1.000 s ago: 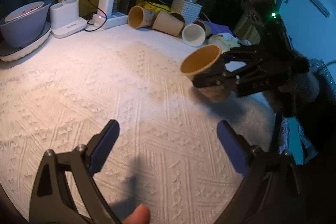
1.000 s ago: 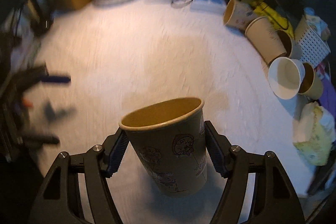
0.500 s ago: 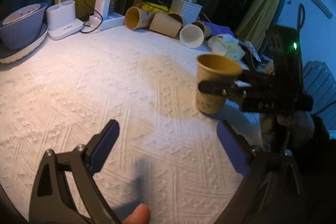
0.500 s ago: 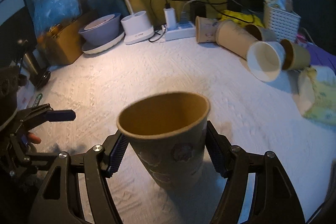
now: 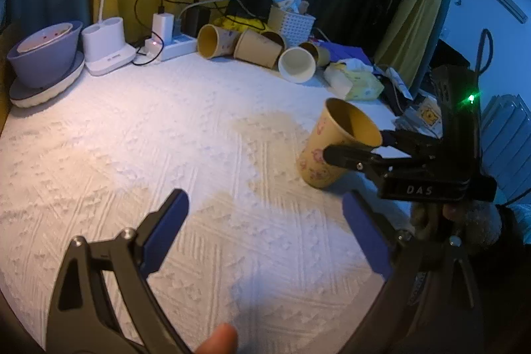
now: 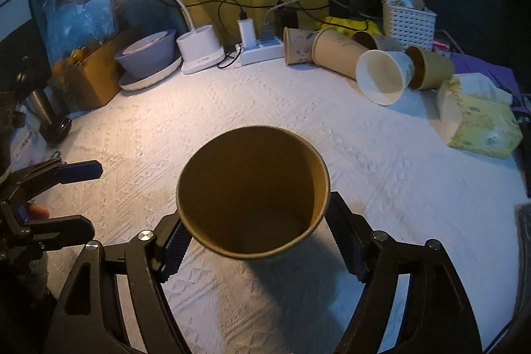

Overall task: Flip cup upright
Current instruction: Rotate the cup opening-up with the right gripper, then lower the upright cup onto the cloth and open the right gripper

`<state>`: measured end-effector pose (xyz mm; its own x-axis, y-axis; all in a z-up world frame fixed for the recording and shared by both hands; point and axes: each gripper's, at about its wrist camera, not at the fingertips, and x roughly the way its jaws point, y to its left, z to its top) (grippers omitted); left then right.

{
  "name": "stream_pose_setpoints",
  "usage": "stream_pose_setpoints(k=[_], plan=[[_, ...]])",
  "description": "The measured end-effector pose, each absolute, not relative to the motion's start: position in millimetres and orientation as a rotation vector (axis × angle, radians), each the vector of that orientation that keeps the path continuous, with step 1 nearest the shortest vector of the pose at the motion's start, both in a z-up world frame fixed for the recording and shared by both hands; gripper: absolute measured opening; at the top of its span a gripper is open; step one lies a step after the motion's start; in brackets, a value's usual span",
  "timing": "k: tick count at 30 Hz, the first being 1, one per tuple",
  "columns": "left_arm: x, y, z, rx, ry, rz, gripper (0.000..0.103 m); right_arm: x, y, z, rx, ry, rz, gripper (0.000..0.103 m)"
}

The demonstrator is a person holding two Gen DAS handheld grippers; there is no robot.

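Note:
A tan paper cup (image 6: 254, 191) with cartoon prints stands mouth up on the white textured cloth (image 5: 139, 155), leaning a little; it also shows in the left wrist view (image 5: 332, 145). My right gripper (image 6: 255, 241) has its jaws around the cup's lower half, shut on it; it also shows in the left wrist view (image 5: 371, 148). My left gripper (image 5: 265, 234) is open and empty, low over the cloth, left of the cup; it also shows in the right wrist view (image 6: 73, 198).
Several paper cups (image 5: 259, 47) lie on their sides at the back. A white basket (image 5: 290, 24), a power strip (image 5: 172, 42), a lamp base (image 5: 106, 47) and a purple bowl (image 5: 44, 52) line the back. A tissue pack (image 5: 355, 82) lies at right.
My right gripper has turned the cup from tilted in the air to mouth up and lowered it onto the cloth. The left gripper has stayed open in place.

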<state>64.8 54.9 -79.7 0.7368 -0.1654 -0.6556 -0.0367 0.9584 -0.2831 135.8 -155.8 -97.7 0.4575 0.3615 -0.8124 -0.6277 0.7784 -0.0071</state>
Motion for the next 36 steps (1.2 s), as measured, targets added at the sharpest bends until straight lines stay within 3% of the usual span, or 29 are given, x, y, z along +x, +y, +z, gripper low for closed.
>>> stream_pose_setpoints(k=[36], plan=[[1.9, -6.9, -7.3, -0.179, 0.575, -0.018, 0.095, 40.2, -218.2, -12.5, -0.231, 0.769, 0.408, 0.079]])
